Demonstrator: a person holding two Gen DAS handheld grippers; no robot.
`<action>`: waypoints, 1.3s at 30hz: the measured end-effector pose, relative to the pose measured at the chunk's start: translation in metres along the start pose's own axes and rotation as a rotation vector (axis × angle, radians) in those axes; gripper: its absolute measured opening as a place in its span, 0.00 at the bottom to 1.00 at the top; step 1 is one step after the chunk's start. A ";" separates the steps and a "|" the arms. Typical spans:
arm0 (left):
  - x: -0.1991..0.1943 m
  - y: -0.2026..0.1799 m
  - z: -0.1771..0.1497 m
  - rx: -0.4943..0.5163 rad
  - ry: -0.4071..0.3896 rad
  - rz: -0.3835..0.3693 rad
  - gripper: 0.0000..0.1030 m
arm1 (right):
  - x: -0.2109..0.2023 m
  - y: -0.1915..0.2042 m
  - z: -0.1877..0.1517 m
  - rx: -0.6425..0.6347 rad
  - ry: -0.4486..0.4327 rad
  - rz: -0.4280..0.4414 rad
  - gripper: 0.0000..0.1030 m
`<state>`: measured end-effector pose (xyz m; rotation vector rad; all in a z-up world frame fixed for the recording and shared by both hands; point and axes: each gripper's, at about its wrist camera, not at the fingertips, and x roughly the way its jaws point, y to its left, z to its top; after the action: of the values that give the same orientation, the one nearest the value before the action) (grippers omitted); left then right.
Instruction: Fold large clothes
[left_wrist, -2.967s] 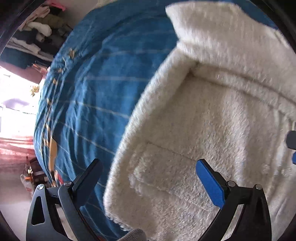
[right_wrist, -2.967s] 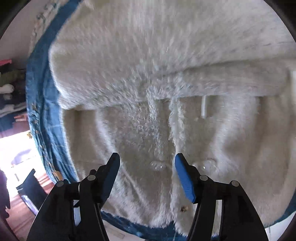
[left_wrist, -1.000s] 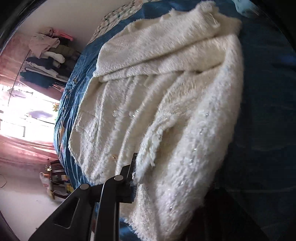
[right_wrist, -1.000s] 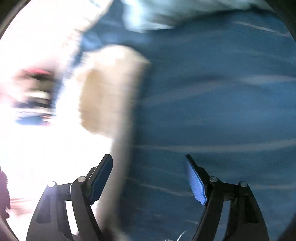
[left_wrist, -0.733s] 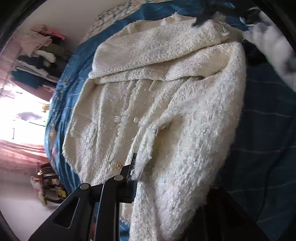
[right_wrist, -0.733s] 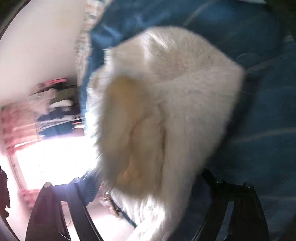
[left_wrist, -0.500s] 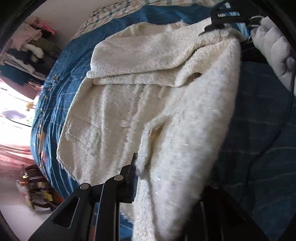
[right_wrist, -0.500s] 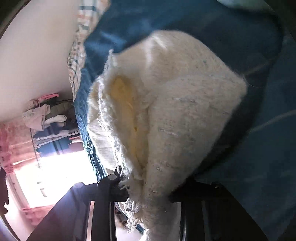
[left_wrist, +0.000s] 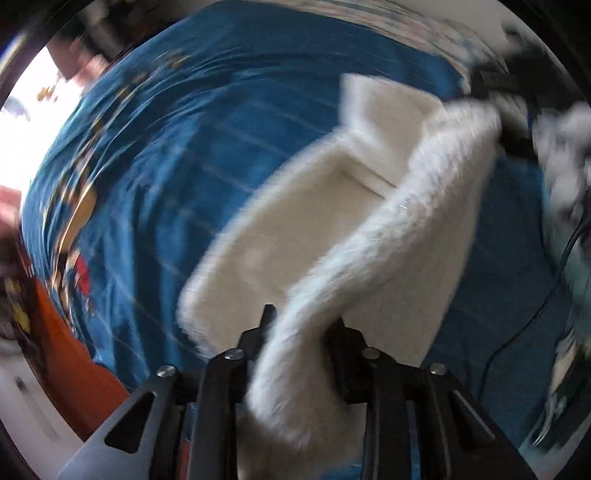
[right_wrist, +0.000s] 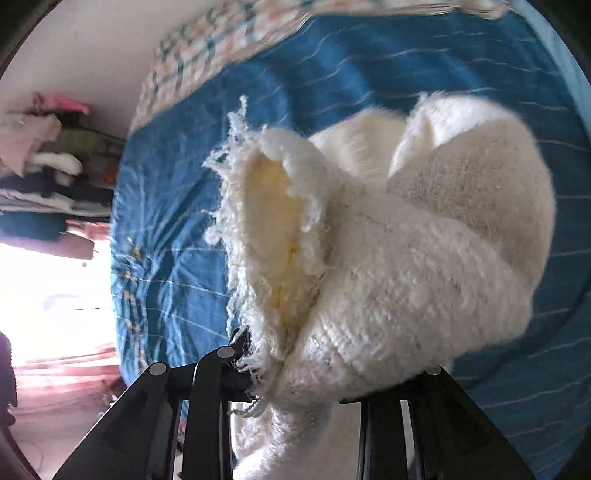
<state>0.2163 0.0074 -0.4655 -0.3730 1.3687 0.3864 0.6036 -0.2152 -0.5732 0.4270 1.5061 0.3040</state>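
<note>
A fluffy white cardigan (left_wrist: 325, 229) lies on a blue bedspread (left_wrist: 177, 155), one side lifted and curling over the rest. My left gripper (left_wrist: 299, 332) is shut on its lower edge, cloth bunched between the jaws. My right gripper (right_wrist: 291, 354) is shut on the frayed upper edge of the cardigan (right_wrist: 388, 258), which balloons in front of the lens and shows a yellowish lining. The right gripper also shows dark and blurred at the far end of the lifted edge in the left wrist view (left_wrist: 502, 85).
The bed's near edge drops to an orange-red floor (left_wrist: 74, 362) at the left. A plaid pillow (right_wrist: 229, 44) lies at the head of the bed. Stacked clothes (right_wrist: 40, 170) sit on shelves by a bright window. A black cable (left_wrist: 535, 314) trails over the bedspread.
Both grippers, open three seconds ago, have shut on the cardigan's right side. They have lifted it and swung it leftward over the rest; the left view is now motion-blurred.
</note>
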 end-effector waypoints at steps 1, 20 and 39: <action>0.003 0.022 0.004 -0.047 0.009 0.008 0.29 | 0.018 0.014 0.002 -0.002 0.025 -0.011 0.30; 0.065 0.090 -0.001 -0.255 0.009 0.071 0.83 | -0.010 -0.068 0.014 -0.025 0.016 -0.025 0.87; 0.125 0.076 0.048 -0.091 0.064 0.327 1.00 | 0.097 -0.176 0.073 0.180 0.019 0.592 0.42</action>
<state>0.2419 0.1035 -0.5834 -0.2367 1.4814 0.7140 0.6689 -0.3340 -0.7380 1.0192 1.4043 0.6379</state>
